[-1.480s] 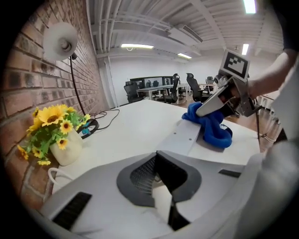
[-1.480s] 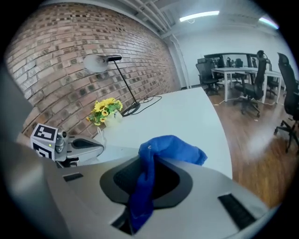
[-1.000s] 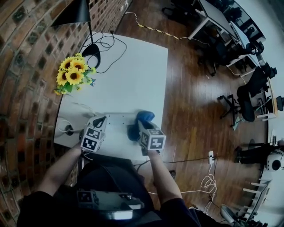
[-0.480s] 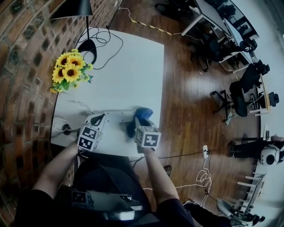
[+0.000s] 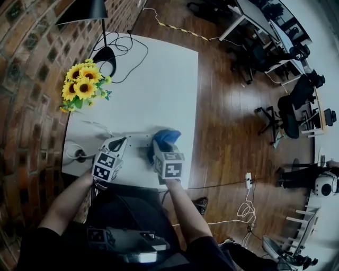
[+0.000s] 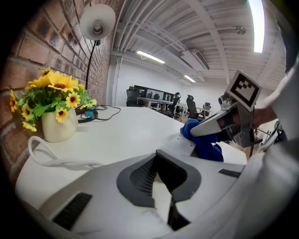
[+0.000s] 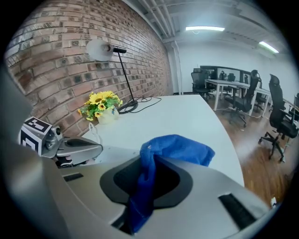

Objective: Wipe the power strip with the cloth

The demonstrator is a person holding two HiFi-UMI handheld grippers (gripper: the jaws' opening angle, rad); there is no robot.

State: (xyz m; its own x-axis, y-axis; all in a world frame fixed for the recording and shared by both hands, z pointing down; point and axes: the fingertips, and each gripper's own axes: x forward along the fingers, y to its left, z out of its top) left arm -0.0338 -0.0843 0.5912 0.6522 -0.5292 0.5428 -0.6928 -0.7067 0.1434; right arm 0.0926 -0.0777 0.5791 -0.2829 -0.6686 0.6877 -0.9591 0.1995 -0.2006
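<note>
right gripper [image 5: 159, 148] pinches the blue cloth [image 5: 166, 136] against the white power strip [image 5: 136, 141] at the table [image 5: 164, 74] edge nearest the person; left gripper [image 5: 119, 143], jaws closed, sits at its other end — press flat and sweep lengthwise (slowly). beyond — sunflowers [image 5: 82, 87], lamp [image 5: 85, 11], brick wall [image 5: 32, 63], office chairs [image 5: 296, 106] on wood floor [image 5: 222, 132].

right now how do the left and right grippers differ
The right gripper is clamped on a blue cloth; the left gripper is pinched nearly shut on something thin and white, likely the end of the power strip. In the head view the left sits at the strip's left end, the right further right. Both point down at the white table.
</note>
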